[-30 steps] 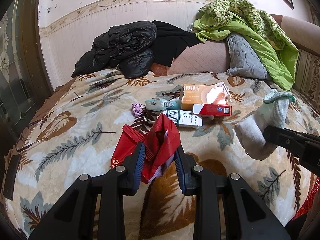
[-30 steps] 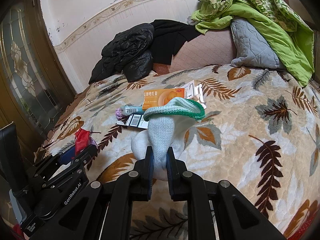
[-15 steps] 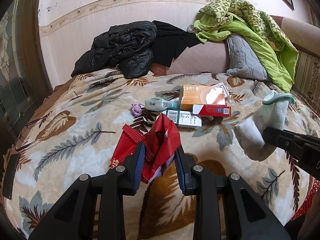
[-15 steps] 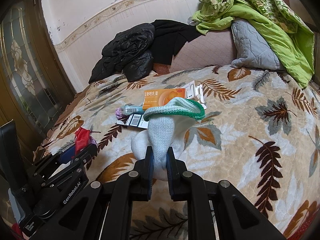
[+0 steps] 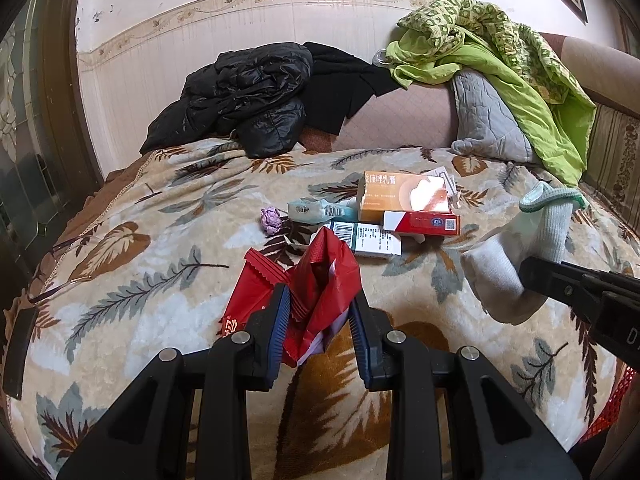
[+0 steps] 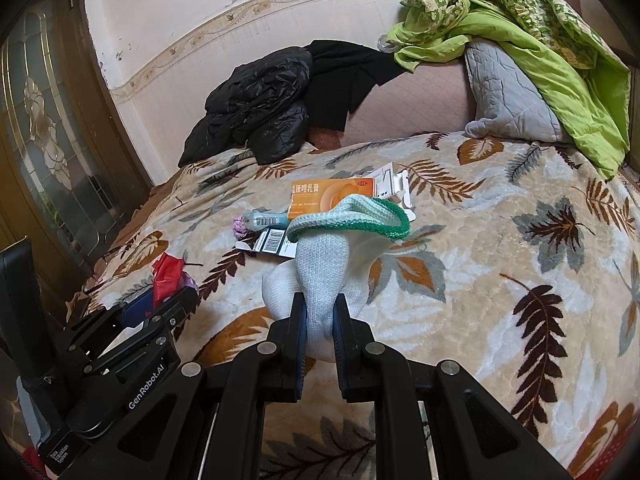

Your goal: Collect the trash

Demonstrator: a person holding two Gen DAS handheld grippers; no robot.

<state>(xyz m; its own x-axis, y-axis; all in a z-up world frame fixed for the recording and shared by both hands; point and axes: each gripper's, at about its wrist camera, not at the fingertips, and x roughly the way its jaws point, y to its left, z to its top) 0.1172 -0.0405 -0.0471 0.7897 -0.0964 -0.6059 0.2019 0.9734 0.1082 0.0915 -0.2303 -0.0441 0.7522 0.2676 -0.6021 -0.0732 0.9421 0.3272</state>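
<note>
Both tongs are loaded right now — left tongs (image 5: 318,320) pinched on the red wrapper (image 5: 320,276), which stands up crumpled between my blue pads with its flat tail draped on the bed blanket (image 5: 140,288) to the left. Right tongs (image 6: 319,320) are squeezed nearly shut on the white sock (image 6: 324,268), gripped low down, its long axis running up and away from me so the green-edged cuff (image 6: 352,218) flops open at the top.

Ahead of both, the rest of the trash sits in a tight cluster mid-bed: orange box (image 5: 404,196), red-and-white carton (image 5: 420,222) just in front of it, a white barcode box (image 5: 370,238) touching that, a pale green packet (image 5: 316,210) and a small purple wad (image 5: 271,219) off to the left side.

Here's the bit that matters — the cluster lies straight beyond the left tongs, barcode box nearest, its length running across my line of reach. The right tongs sit further to the side, with the sock hanging between them and the pile. So I'd judge the left hand is better placed for the next pick, but neither can take anything until it drops what it's holding. No bin visible from here.
</note>
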